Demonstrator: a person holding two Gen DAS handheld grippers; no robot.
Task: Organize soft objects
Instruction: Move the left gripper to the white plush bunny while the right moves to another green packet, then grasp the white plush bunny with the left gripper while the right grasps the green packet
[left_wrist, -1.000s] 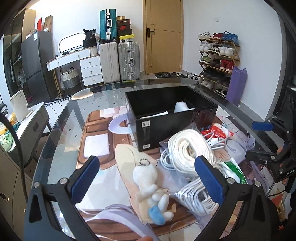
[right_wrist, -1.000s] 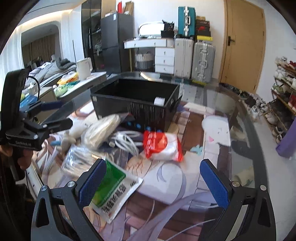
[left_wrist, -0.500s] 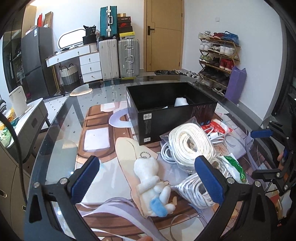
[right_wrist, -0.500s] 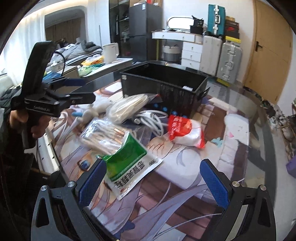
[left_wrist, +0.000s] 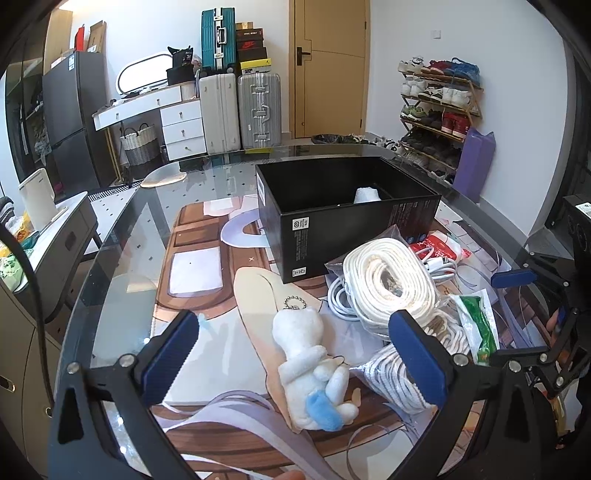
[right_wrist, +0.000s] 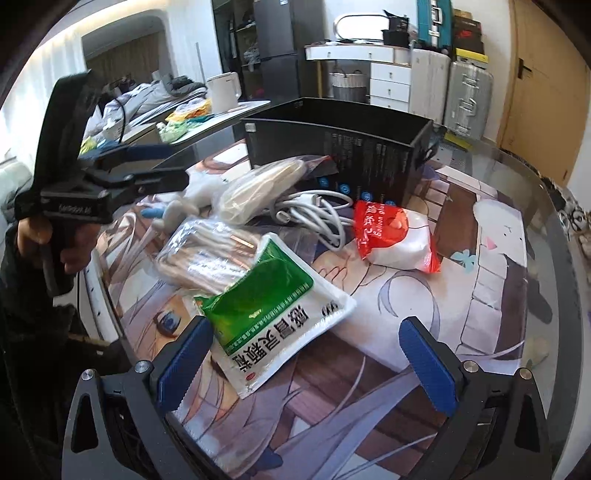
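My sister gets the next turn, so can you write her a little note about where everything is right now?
Left claw: open, empty, above the plush.
Right claw: open, empty, near the green packet.
On the mat: plush, rope coil, second rope bag, white cable, red bag, green packet.
Done: one white thing is in the black box.
Left: everything else, probably into the box; the plush looks easiest first.

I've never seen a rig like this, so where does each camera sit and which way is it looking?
Left wrist: rides the left gripper, open, looking across a white plush toy toward the black box.
Right wrist: rides the right gripper, open, over a green-and-white packet; the other gripper shows at left.
Shared: box, packet, bagged white rope.
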